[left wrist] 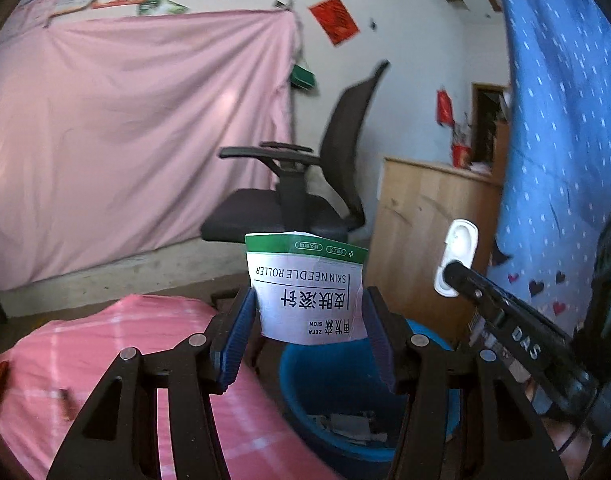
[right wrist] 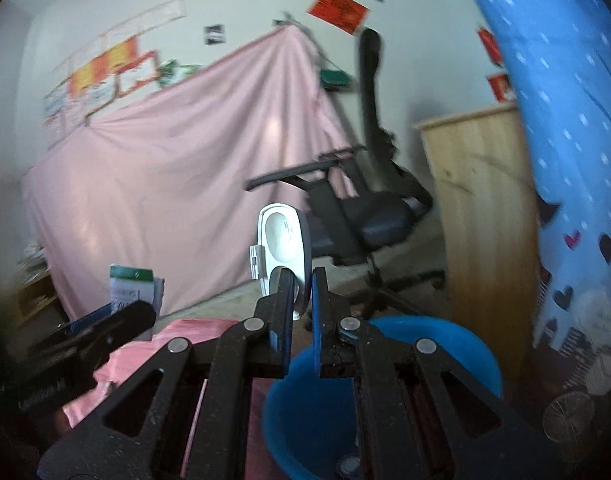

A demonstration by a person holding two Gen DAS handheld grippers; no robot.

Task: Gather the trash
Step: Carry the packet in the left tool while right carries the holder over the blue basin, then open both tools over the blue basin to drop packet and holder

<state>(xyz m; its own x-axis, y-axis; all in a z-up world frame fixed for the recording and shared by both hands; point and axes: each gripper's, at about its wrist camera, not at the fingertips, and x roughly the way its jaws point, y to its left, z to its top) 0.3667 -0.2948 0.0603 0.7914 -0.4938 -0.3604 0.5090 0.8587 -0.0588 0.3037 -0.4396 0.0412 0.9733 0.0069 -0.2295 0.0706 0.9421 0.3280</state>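
My left gripper [left wrist: 307, 304] is shut on a white and green paper box [left wrist: 305, 286] printed "SKIN NEEDLE ROLLER", held upside down above a blue basin [left wrist: 341, 384]. The basin has scraps of paper at its bottom. My right gripper [right wrist: 303, 284] is shut on a white oval plastic case [right wrist: 283, 240], which stands up between the blue pads over the blue basin [right wrist: 425, 344]. In the left wrist view the right gripper [left wrist: 449, 276] reaches in from the right with the plastic case [left wrist: 459, 256]. In the right wrist view the left gripper [right wrist: 133, 308] shows at the left with the box [right wrist: 131, 288].
A black office chair [left wrist: 305, 176] stands behind the basin, a wooden cabinet [left wrist: 433, 236] to its right. A pink checked cushion [left wrist: 117, 360] lies at the left. A pink sheet [left wrist: 137, 128] hangs on the back wall and a blue dotted cloth [left wrist: 561, 120] hangs at the right.
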